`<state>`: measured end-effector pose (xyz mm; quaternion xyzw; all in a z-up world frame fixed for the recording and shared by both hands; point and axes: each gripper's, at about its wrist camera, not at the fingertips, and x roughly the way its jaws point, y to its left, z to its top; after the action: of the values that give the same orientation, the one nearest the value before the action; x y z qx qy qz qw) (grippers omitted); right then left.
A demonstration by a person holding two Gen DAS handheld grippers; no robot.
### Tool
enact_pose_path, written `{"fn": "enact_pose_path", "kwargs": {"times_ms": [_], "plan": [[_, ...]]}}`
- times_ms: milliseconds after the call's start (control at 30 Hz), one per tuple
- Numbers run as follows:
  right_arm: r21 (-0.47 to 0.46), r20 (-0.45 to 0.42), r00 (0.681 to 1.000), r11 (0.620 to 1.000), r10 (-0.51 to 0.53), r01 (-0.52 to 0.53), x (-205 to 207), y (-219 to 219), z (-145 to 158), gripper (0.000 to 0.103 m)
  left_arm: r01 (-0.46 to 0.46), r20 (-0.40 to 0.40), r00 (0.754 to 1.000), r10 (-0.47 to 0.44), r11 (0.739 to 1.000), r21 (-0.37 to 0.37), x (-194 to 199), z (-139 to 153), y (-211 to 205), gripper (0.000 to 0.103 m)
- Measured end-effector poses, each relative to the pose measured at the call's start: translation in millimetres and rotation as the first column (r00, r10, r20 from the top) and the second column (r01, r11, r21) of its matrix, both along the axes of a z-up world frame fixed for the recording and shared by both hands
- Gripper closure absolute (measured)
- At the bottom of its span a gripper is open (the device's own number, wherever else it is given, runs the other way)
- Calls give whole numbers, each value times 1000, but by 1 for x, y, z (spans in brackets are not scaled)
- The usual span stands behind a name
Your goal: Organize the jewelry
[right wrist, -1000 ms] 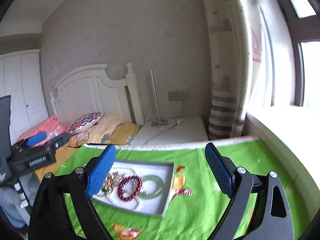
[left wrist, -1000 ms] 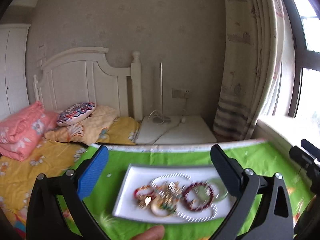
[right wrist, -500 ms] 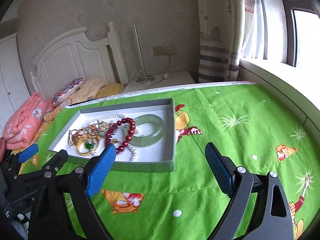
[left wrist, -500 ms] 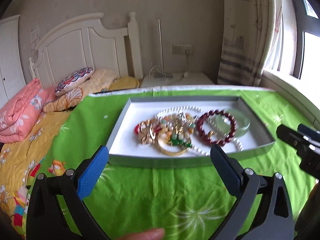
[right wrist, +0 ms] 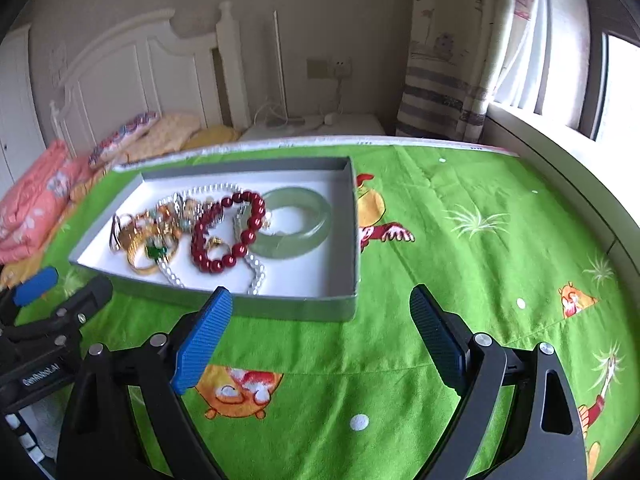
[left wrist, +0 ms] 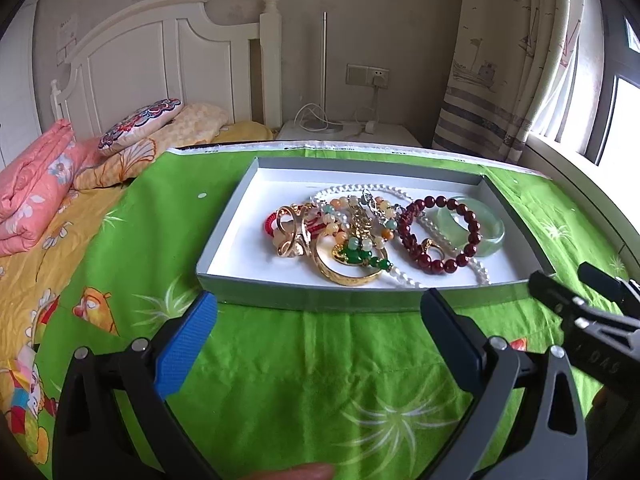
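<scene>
Jewelry (left wrist: 372,236) lies heaped in a shallow grey tray (left wrist: 360,298) just ahead of my left gripper (left wrist: 318,330), whose jaws stand wide apart and hold nothing; the tray's near wall sits just beyond its fingertips. The pile is my worry: a gold bangle (left wrist: 348,274), a red bead bracelet (left wrist: 440,234), a pearl strand (left wrist: 444,240) and a mixed bead string with green stones (left wrist: 362,254) overlap and likely interlock, so closing on one piece could drag the others up with it and spill them over the wall. The jade bangle (right wrist: 294,226) lies ahead and left of my right gripper (right wrist: 320,330), also spread open and empty, hovering off the tray's near right corner over the green cartoon cloth (right wrist: 460,260). The red beads rest across the bangle's left rim, so lifting it first may flick the beads; it also looks smooth and hard, and I judge it apt to slip from the pads or crack if dropped. The tray looks light, so a finger catching its wall on the way in could shove it across the cloth. My two grippers sit close, side by side, and reaching in together risks a clash.
</scene>
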<state>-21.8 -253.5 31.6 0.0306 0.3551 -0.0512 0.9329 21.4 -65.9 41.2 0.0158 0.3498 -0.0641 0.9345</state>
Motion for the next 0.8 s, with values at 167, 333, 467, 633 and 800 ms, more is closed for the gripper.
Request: {"fn": "enact_pose_path", "kwargs": {"times_ms": [167,333,467,633,800], "plan": [[8,2,1000,1000,-4,4,0,-2,0,16,-4,-5,1000,4,1000,-7,1,0,1,2],[15,2,1000,1000,-6,6,1,-3,0,16,4,5,1000,-4,1000,3,-1,1,0,2],[15,12,1000,1000,-4,4,-1,-3,0,9,5,6,1000,-5,1000,15,-1,1,-3,2],[14,17,1000,1000,-4,4,-1,-1,2,7,6,7,1000,-7,1000,31,-2,0,-6,2],[13,17,1000,1000,-4,3,-1,-1,2,7,6,8,1000,-6,1000,31,-2,0,-6,2]]}}
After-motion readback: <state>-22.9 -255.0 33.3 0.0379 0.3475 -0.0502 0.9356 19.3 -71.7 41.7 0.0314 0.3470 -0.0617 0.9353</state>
